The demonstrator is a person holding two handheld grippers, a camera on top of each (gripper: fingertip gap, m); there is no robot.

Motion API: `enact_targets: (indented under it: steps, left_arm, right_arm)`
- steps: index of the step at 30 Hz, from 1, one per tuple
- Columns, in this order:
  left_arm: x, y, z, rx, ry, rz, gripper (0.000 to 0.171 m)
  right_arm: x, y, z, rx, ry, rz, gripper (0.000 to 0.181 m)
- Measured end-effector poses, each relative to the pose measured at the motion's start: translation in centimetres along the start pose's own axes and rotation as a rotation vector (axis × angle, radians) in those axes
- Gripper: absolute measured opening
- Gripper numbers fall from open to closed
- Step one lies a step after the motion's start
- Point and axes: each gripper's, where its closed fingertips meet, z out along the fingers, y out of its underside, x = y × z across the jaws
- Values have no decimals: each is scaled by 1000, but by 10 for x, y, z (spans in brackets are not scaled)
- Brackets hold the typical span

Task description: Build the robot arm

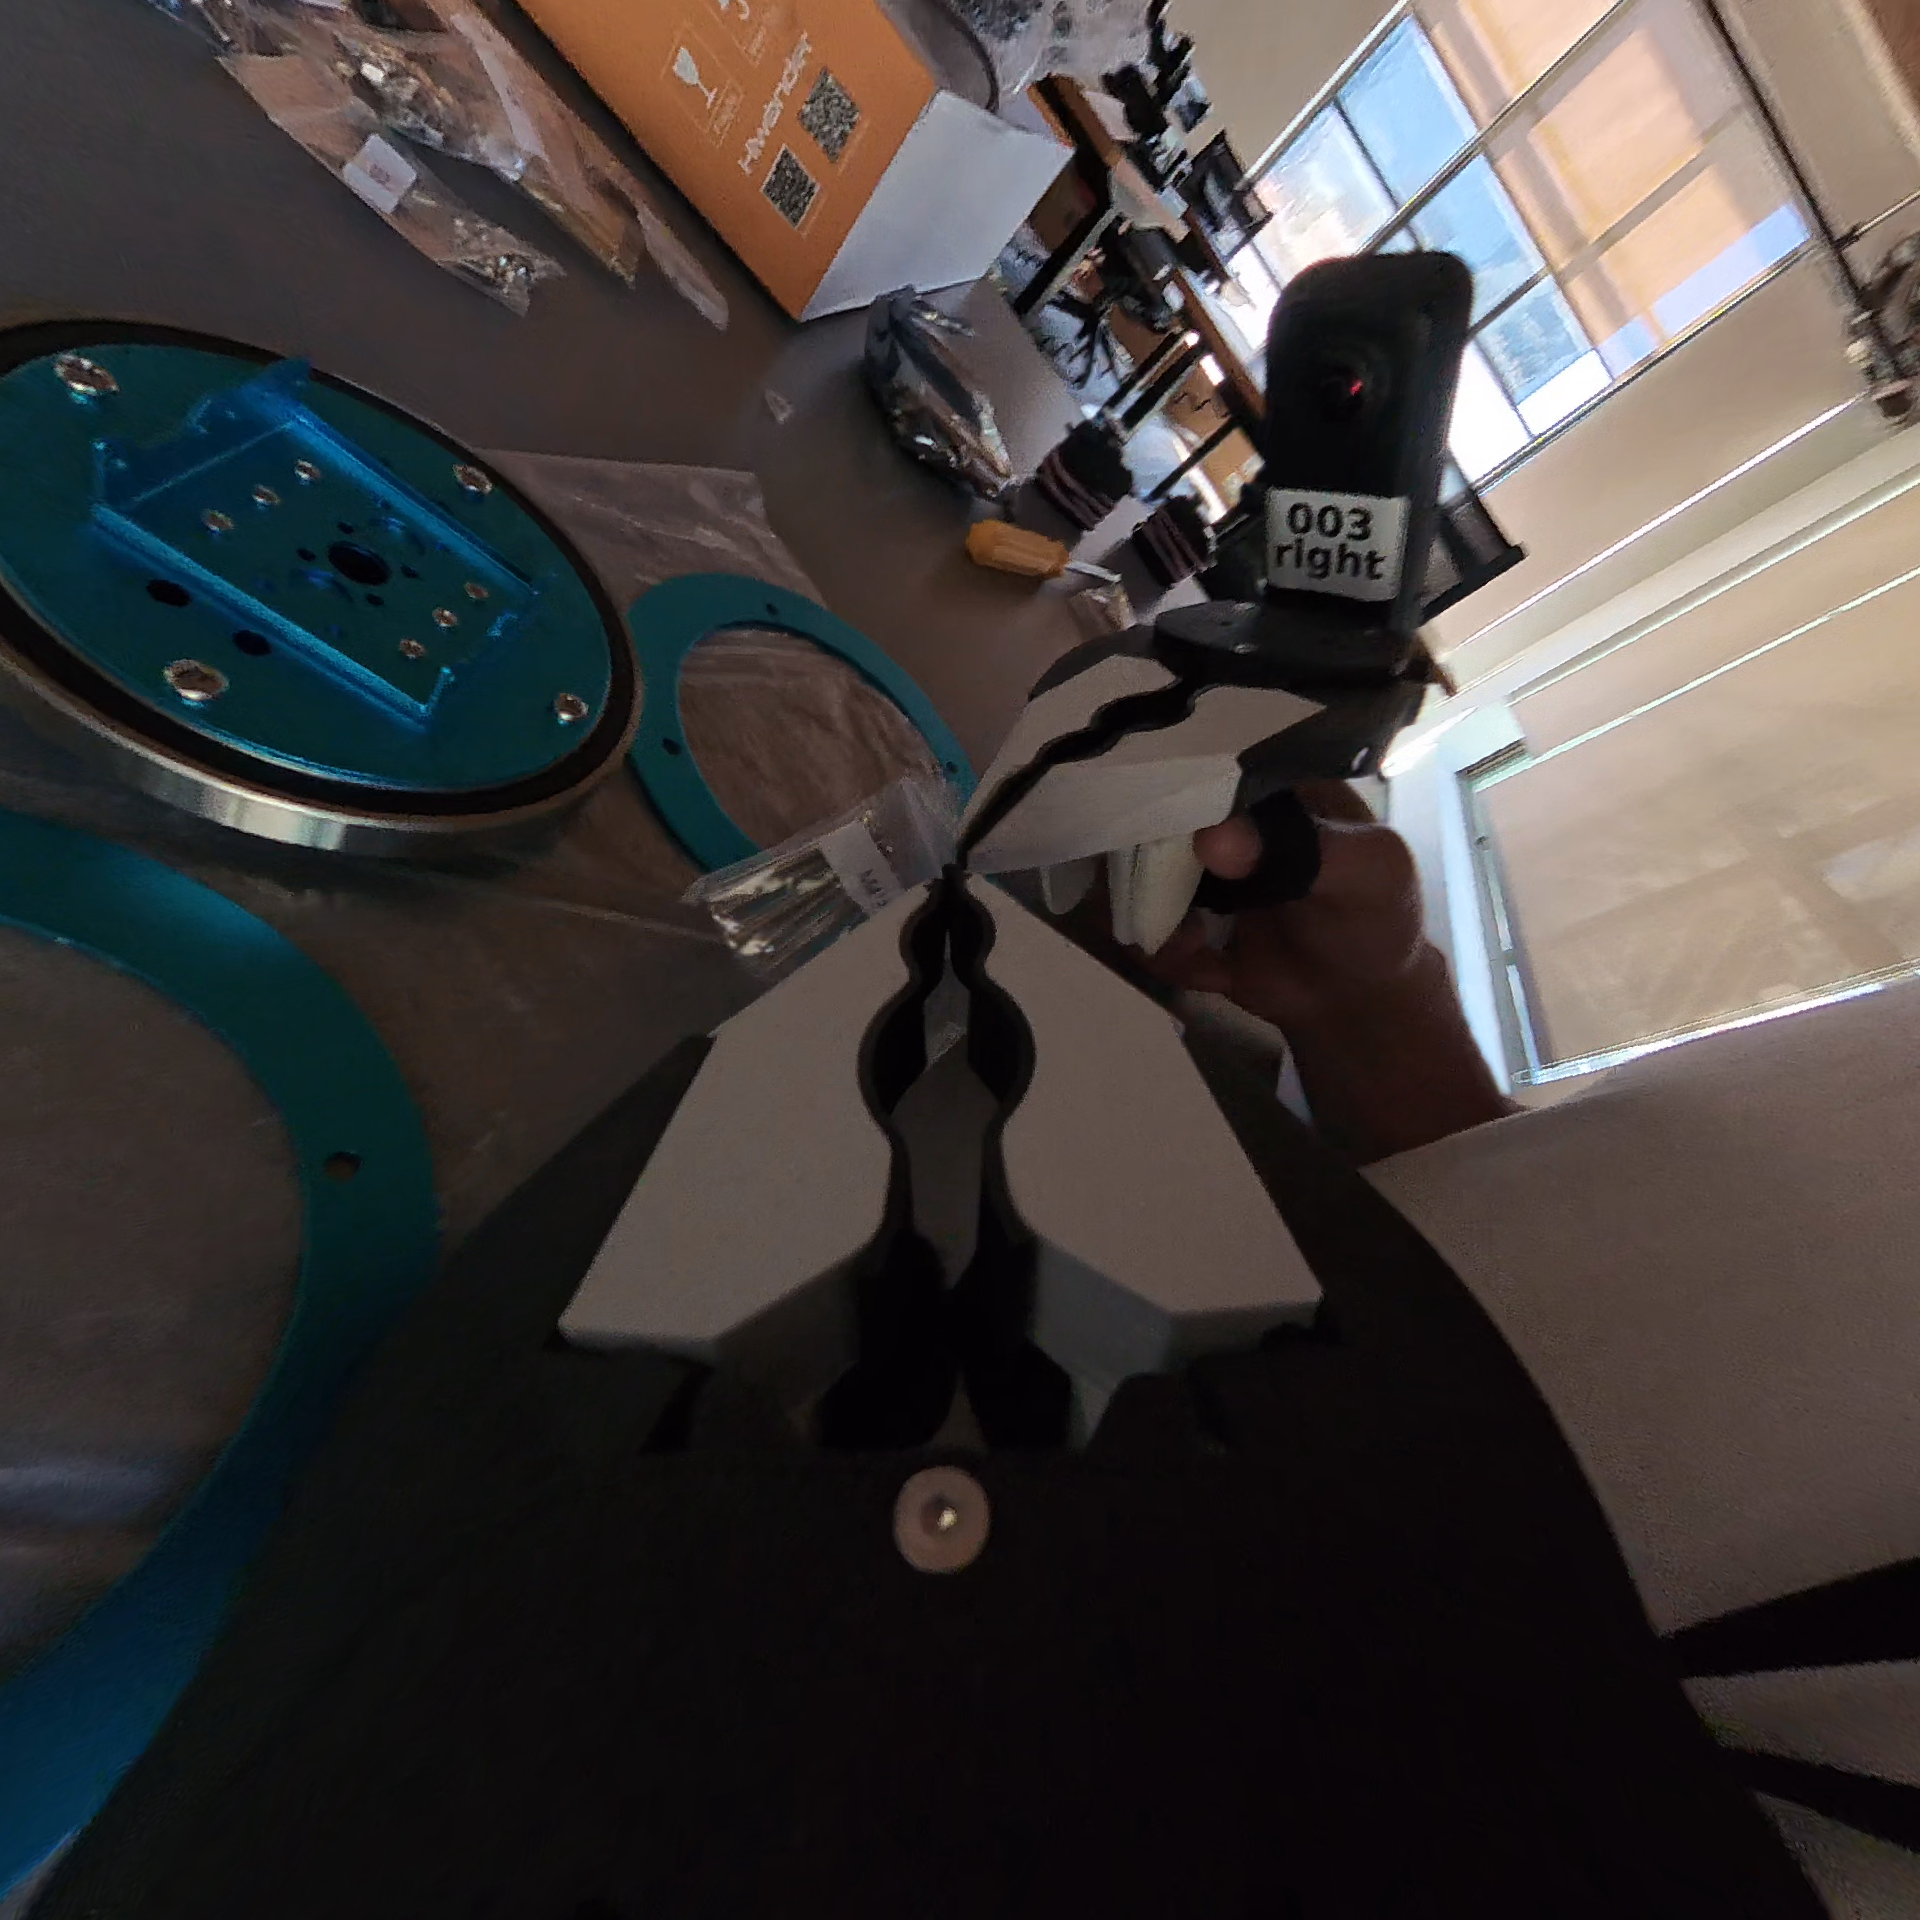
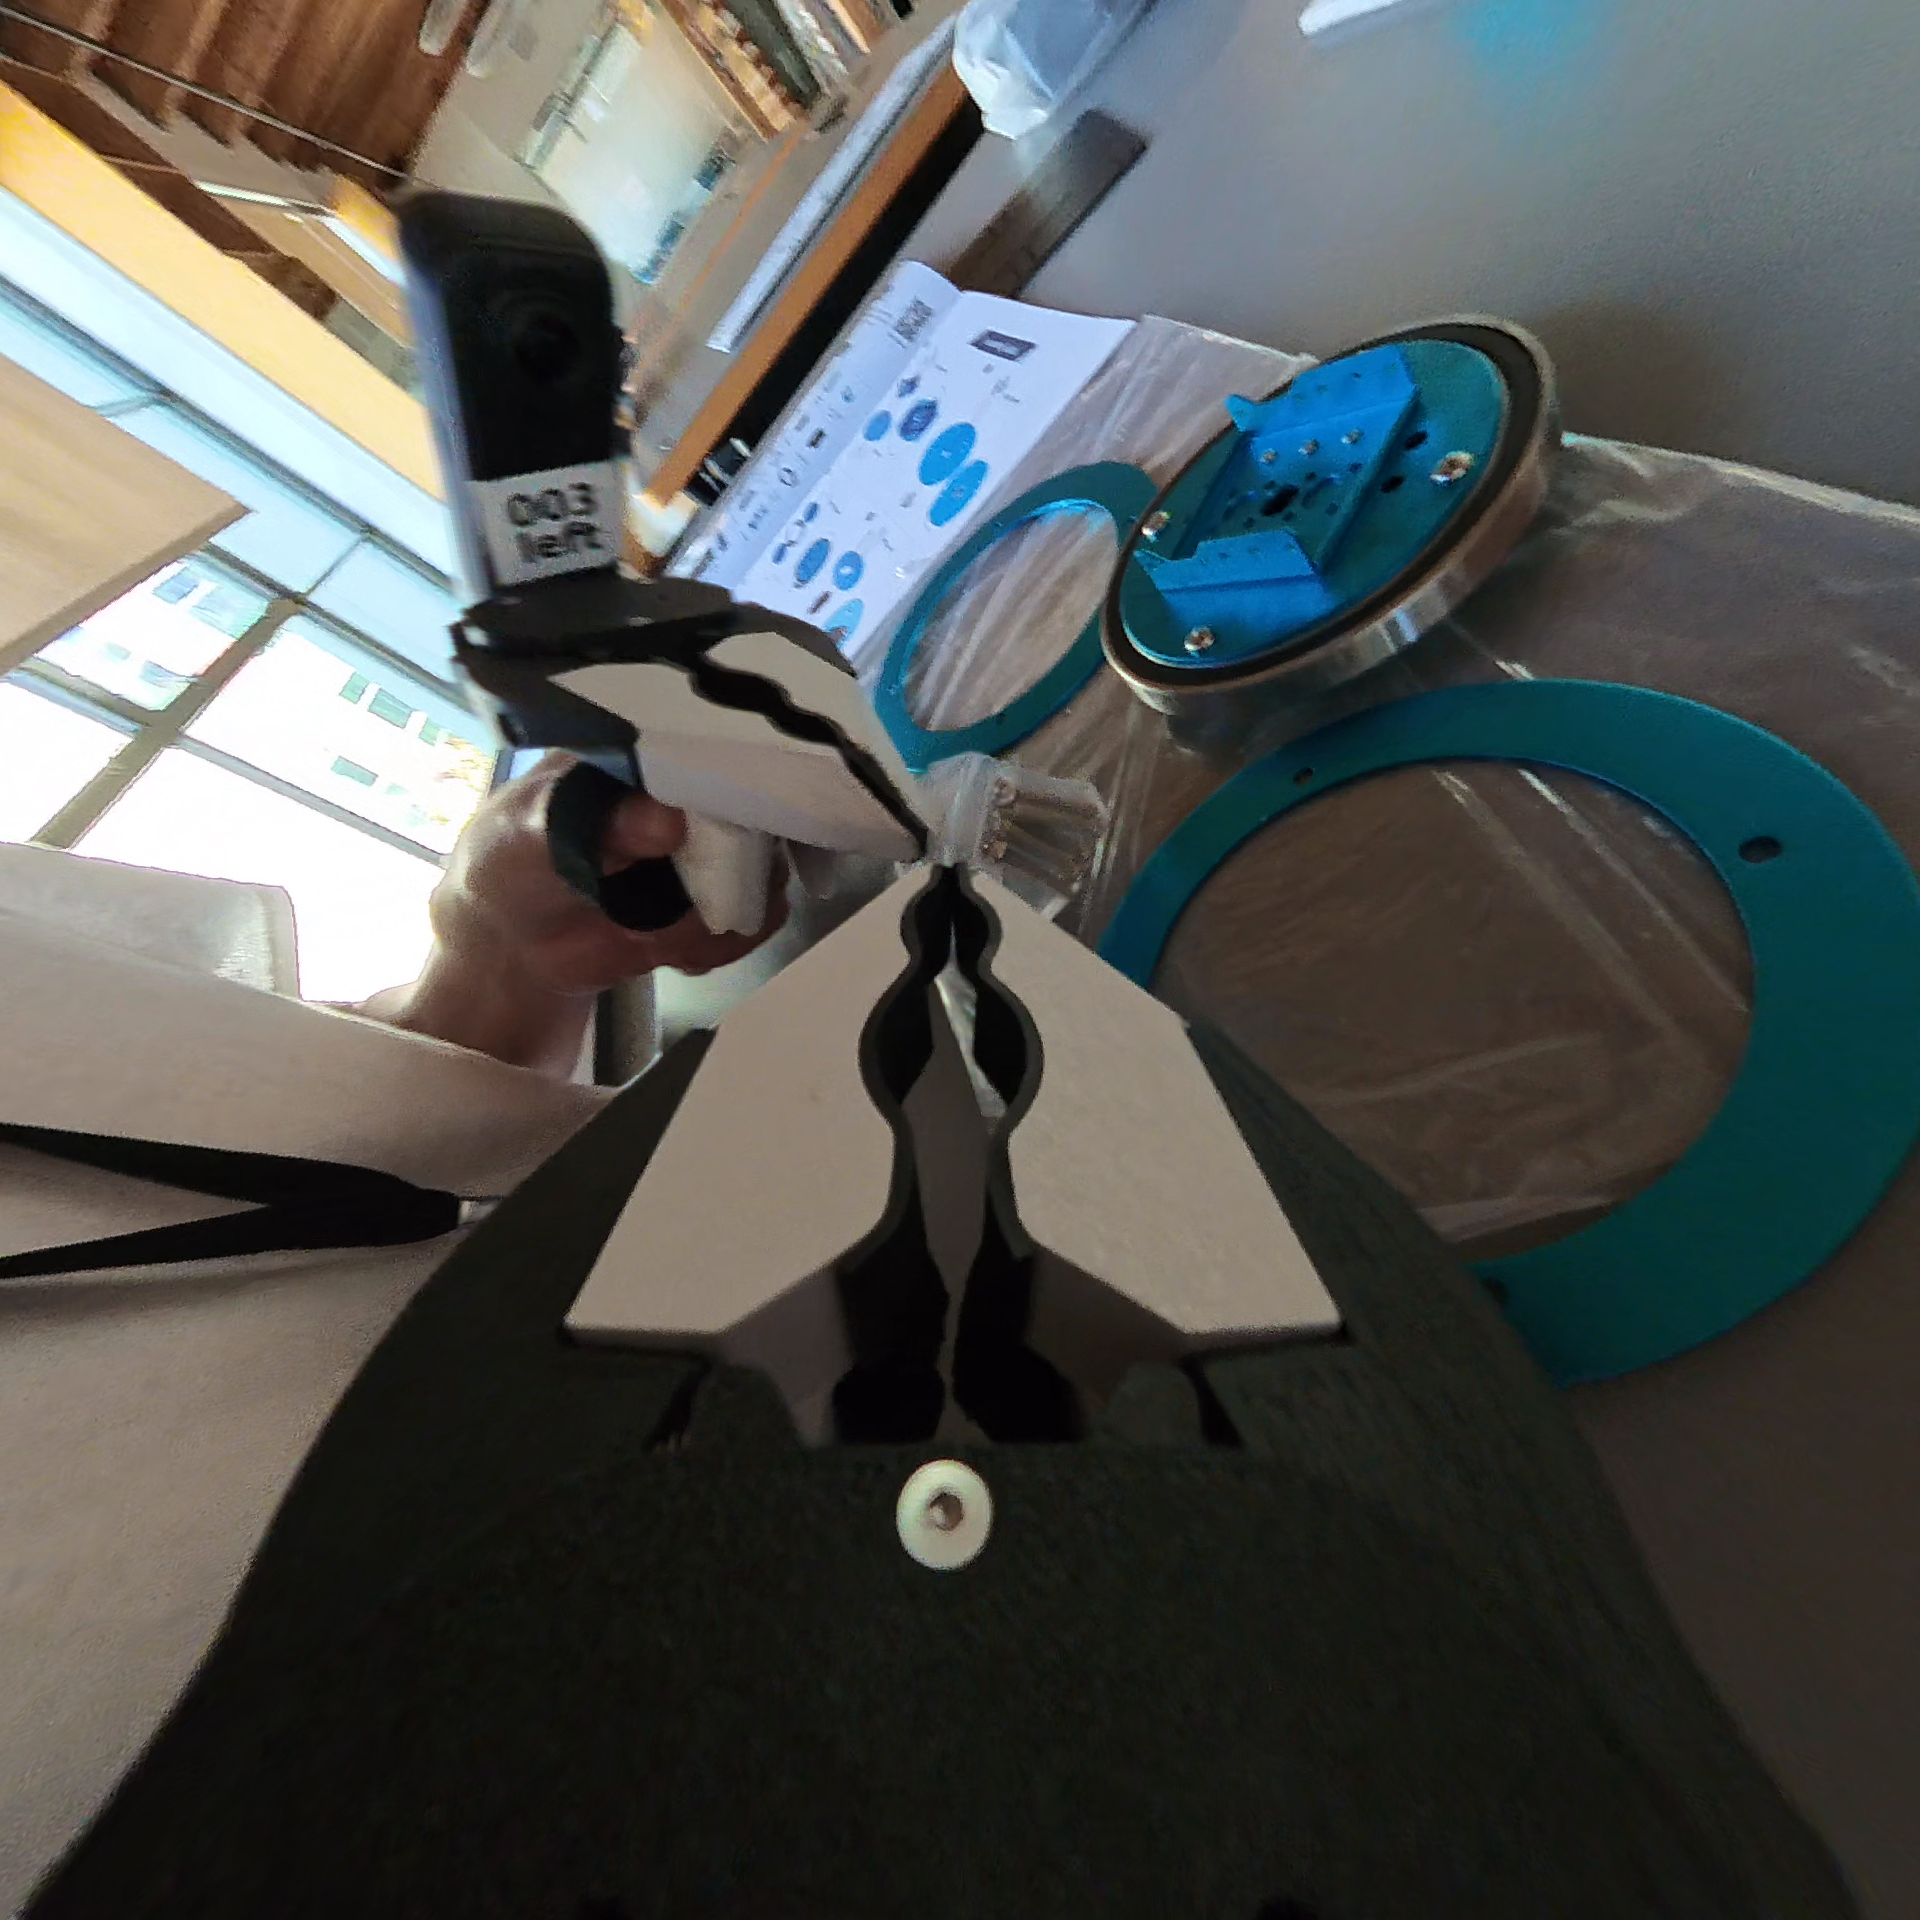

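Note:
A small clear plastic bag of metal screws (image 1: 821,883) with a white label hangs above the table between the two grippers. It also shows in the right wrist view (image 2: 1039,821). My left gripper (image 1: 948,899) is shut, its tips pinching the bag's edge. My right gripper (image 2: 943,883) is shut on the same edge from the other side. In the left wrist view the right gripper (image 1: 966,847) comes in from the upper right, tip to tip with mine. In the right wrist view the left gripper (image 2: 912,836) comes in from the upper left. A hand holds each gripper.
A round metal disc with a blue bracket (image 1: 291,582) (image 2: 1330,499) lies on a plastic-covered table. A small teal ring (image 1: 665,686) (image 2: 914,707) and a large teal ring (image 1: 353,1122) (image 2: 1829,914) lie beside it. An orange box (image 1: 748,135), a yellow-handled tool (image 1: 1008,545) and a printed sheet (image 2: 935,416) lie farther back. Only a small space, under 4 cm, lies between the two pairs of fingers.

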Motion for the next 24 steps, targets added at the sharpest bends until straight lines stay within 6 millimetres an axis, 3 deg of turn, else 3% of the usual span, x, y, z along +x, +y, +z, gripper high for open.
enact_targets:
  steps: [9, 11, 14, 16, 19, 24]
  left_arm:
    - [-8, 10, 1, -41, -134, 103, 0]
    - [-14, 6, -6, -14, -189, 126, 0]
    - [-20, 0, -19, 8, -226, 129, 0]
    - [-16, 2, -17, 3, -187, 104, 0]
    - [-9, 9, -6, -13, -152, 99, 0]
    - [-3, 8, -1, 8, -125, 79, 0]
  right_arm:
    - [15, 9, 5, -27, 215, -54, 0]
    - [43, 12, -8, -54, 443, -140, 0]
    - [24, 3, -11, 30, 290, -46, 0]
    - [11, -5, -6, 82, 256, -128, 0]
    - [-8, -1, 14, 64, 151, -140, 2]
    - [-14, -5, 8, 115, 38, -37, 13]
